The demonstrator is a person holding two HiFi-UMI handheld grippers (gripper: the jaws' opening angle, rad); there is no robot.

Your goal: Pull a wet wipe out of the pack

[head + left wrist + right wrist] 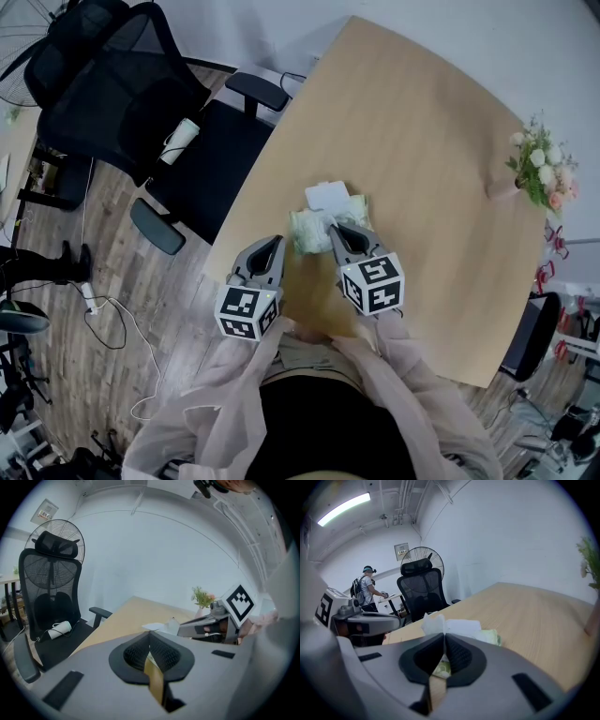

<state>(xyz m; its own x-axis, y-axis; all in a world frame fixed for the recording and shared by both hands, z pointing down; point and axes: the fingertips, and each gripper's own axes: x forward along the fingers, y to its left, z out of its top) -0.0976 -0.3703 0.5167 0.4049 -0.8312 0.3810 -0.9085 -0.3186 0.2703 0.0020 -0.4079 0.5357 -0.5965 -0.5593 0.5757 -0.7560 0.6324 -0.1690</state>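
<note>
- Head view: the pack (307, 232), pale green, lies on the wooden counter (422, 141) near the edge where the person stands, with its white flap (328, 196) folded back towards the far side. That leaves the opening facing up for a pull.
- Head view: the right gripper (335, 228) slants down with its tip over the middle of the pack. The left gripper (275, 242) sits just beside the pack's left edge, and I cannot tell whether it touches. It is probably placed there to steady the pack if it lifts with the sheet.
- Left gripper view: the left gripper (150, 633) has its jaws pressed together with nothing in them, and only bare counter shows in the slit below the tips. The right gripper (183, 628) reaches in from the right towards the white top of the pack.
- Right gripper view: the right gripper (444, 635) has its jaws closed tight, and a crumpled tuft of wet wipe (432, 622) sticks up right at their tips. It appears to be pinching that wipe. The flap and the green body of the pack (493, 637) lie just beyond.
- Judgement: the wipe looks gripped but not drawn out. The next move calls for a steady upward pull, and the loose pack may rise with it.
</note>
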